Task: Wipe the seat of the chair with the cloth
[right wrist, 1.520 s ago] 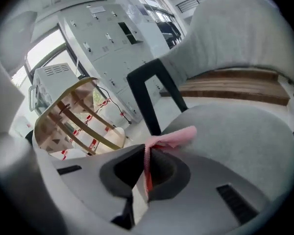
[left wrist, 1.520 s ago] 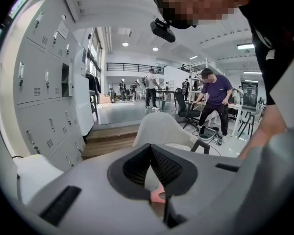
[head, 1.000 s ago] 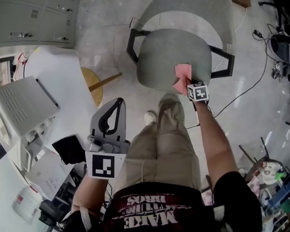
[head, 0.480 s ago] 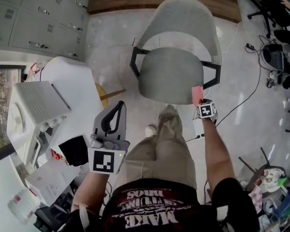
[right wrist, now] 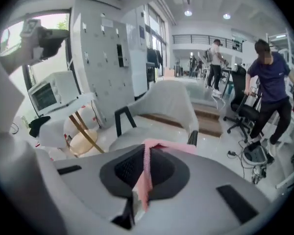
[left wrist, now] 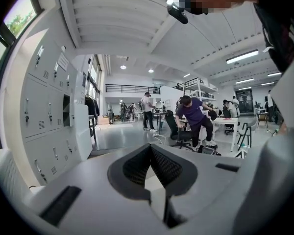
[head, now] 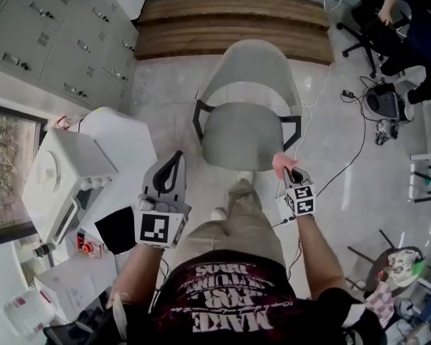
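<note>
Right hand-held gripper (head: 289,174) pinched cloth (head: 281,164), clear of chair seat (head: 242,136). Left hand-held gripper (head: 174,157) closed, empty. Likely next: lower cloth, wipe.

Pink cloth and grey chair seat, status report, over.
Right gripper shut on pink cloth, off front corner of grey chair seat. Left gripper shut, empty. Nothing on seat.

Pale glossy floor (head: 169,85): grey chair (head: 243,131) is stood on it, centre-far. A wooden step (head: 230,24) is laid across the far side, behind the chair. Cables (head: 348,94) are trailed over the floor to the right. A white table (head: 118,131) is set at left; a white device (head: 61,182) is carried on it.
</note>
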### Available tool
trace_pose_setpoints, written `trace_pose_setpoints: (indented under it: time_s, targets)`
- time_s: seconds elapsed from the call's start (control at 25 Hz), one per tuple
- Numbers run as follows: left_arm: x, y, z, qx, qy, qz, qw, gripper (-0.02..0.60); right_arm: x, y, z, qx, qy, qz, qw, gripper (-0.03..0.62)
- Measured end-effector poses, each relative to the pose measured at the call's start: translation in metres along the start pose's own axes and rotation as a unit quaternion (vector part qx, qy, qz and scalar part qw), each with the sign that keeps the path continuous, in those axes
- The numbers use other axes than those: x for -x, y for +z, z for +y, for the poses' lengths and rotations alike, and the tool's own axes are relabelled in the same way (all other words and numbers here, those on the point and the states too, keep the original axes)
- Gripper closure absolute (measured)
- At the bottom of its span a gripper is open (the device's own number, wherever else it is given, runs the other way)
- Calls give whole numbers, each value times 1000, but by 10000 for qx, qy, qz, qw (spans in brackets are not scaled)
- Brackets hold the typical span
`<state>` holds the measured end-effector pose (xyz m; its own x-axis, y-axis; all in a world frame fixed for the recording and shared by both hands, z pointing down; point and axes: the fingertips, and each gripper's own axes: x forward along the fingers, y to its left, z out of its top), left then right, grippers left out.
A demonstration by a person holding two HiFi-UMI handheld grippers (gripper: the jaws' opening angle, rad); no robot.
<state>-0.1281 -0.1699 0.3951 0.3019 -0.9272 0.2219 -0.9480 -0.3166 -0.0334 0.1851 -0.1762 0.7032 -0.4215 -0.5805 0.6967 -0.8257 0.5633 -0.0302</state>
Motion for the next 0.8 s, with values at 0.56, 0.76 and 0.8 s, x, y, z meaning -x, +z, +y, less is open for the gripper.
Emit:
trace_pose_setpoints:
  time_s: [0.56, 0.76, 0.8]
  targets:
    - [91, 89, 7, -152, 17, -847, 9963, 577, 256, 236, 73, 971, -433, -2910, 9508, 585]
    - [130, 103, 10, -119, 70, -1007, 9948, 577, 310, 267, 101, 1048, -473, -3288, 9374, 585]
    - [136, 105, 12, -101, 80, -1041, 9945, 577, 318, 271, 105, 1086, -486, -3337, 9352, 585]
